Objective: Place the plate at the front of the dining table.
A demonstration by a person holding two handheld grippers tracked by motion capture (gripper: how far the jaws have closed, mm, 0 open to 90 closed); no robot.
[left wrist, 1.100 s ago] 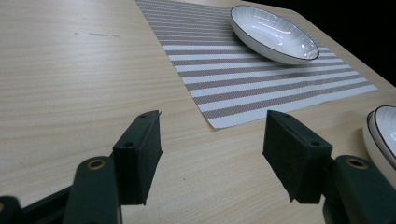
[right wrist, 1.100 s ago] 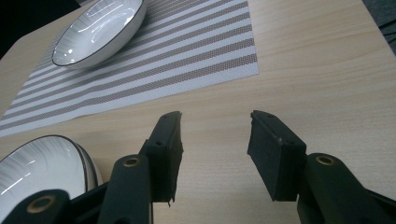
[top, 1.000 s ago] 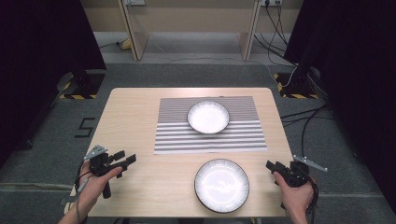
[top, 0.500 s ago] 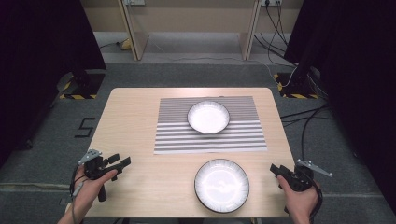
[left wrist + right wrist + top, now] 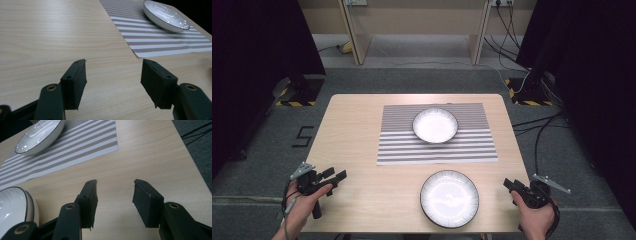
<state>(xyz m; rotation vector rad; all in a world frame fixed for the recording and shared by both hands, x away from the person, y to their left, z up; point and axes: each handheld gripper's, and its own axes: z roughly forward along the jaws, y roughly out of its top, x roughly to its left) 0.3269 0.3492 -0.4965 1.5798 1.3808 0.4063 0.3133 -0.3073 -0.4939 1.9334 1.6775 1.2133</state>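
I held my left tool (image 5: pixel 334 176) and right tool (image 5: pixel 512 185) wide open and empty at the table's (image 5: pixel 362 130) near corners, flanking the near plate (image 5: pixel 449 198), ready to reach.

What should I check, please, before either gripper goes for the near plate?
1. Left gripper open, nothing between its jaws: ok.
2. Right gripper open, nothing between its jaws: ok.
3. Near plate flat on the bare table, nothing in it: ok.
4. Far plate rests on the striped mat, apart from the near plate: ok.
5. Path from right gripper to the near plate's rim free of things: ok.
6. Rim thin enough for the jaws to grip: cannot tell.
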